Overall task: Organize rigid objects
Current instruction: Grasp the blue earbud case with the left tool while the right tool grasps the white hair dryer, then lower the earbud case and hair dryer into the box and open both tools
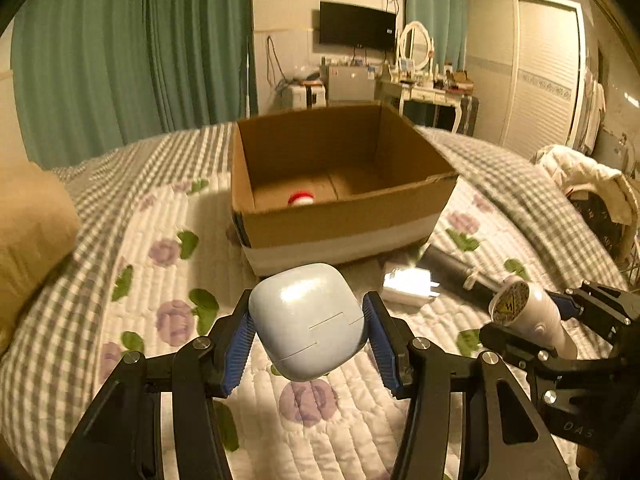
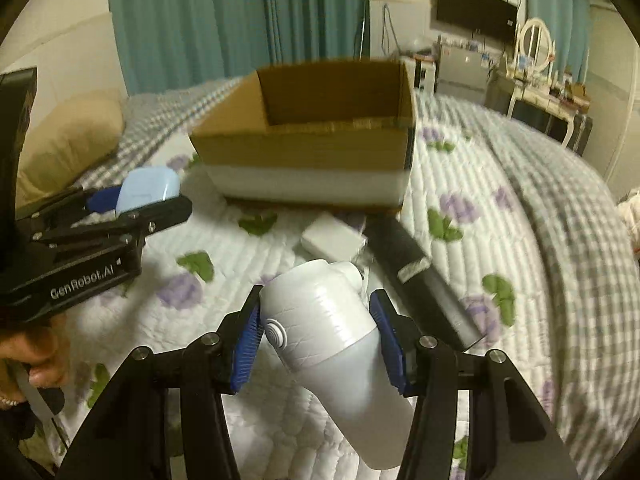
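Note:
My left gripper [image 1: 306, 322] is shut on a pale blue rounded case [image 1: 308, 320], held above the quilt in front of an open cardboard box [image 1: 344, 216]. A red and white item [image 1: 300, 199] lies inside the box. My right gripper [image 2: 318, 320] is shut on a white bottle-shaped device [image 2: 332, 336], also held above the quilt. The left gripper and blue case [image 2: 146, 190] show at the left of the right wrist view; the right gripper with the white device [image 1: 528, 312] shows at the right of the left wrist view.
A white charger [image 1: 408, 286] and a black cylinder [image 1: 452, 270] lie on the floral quilt [image 1: 168, 280] just before the box; both also show in the right wrist view, charger [image 2: 332, 238] and cylinder [image 2: 416, 276]. A tan pillow [image 2: 68, 136] lies left. A dresser and wardrobe stand beyond.

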### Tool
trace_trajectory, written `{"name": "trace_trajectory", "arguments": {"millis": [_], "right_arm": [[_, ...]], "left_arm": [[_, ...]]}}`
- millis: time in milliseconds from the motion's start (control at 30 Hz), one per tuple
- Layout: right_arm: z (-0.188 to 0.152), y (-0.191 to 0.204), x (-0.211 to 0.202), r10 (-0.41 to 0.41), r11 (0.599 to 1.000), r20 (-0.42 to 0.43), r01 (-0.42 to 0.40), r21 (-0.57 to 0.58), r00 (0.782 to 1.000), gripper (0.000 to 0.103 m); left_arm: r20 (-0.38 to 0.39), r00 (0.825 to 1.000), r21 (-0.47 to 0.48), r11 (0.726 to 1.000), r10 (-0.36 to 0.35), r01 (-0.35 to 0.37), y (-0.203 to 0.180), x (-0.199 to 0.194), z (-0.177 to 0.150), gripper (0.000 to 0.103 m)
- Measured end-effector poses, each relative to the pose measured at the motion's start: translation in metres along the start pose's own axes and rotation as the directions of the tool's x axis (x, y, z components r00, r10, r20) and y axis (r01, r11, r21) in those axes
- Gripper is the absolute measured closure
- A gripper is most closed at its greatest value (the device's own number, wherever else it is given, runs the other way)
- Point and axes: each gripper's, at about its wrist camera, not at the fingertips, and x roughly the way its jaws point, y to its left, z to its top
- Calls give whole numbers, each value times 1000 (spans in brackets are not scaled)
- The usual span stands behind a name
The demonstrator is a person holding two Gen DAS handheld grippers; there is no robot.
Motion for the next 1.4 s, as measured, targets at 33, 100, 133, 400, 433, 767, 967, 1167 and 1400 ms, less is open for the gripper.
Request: {"name": "trace_trajectory", "arguments": {"millis": [33, 100, 133, 400, 433, 767, 967, 1167, 1400], "right_arm": [[3, 1, -8, 0, 1000, 18, 0, -1, 1000, 51], [7, 4, -21, -3, 1000, 49, 3, 0, 999, 51], [9, 6, -28, -6, 1000, 68, 5, 2, 998, 51], [26, 14, -85, -42, 999, 225, 42, 7, 974, 51], [28, 16, -91, -48, 999, 242, 48, 7, 969, 51], [55, 24, -124, -67, 997, 359, 74, -6, 931, 51], [81, 28, -122, -63, 996, 390, 81, -30, 919, 51], [104, 29, -110, -61, 995, 416, 86, -41, 907, 51], [127, 25, -88, -55, 996, 422, 77, -36, 905, 51]], "left_arm": [[12, 1000, -2, 1000, -2, 2, 0, -9, 2, 49], [27, 1000, -9, 1000, -3, 4, 2, -19, 4, 49], [39, 999, -13, 1000, -4, 5, 3, -27, 5, 49], [120, 993, -25, 1000, -1, 4, 5, -74, 14, 49], [132, 991, -25, 1000, -1, 5, 5, -79, 16, 49], [217, 976, -39, 999, 7, 2, 13, -103, 43, 49], [249, 968, -37, 999, 18, -9, 19, -99, 62, 49], [273, 962, -36, 999, 19, -9, 21, -89, 77, 49], [268, 963, -37, 999, 12, -2, 24, -63, 94, 49]]}}
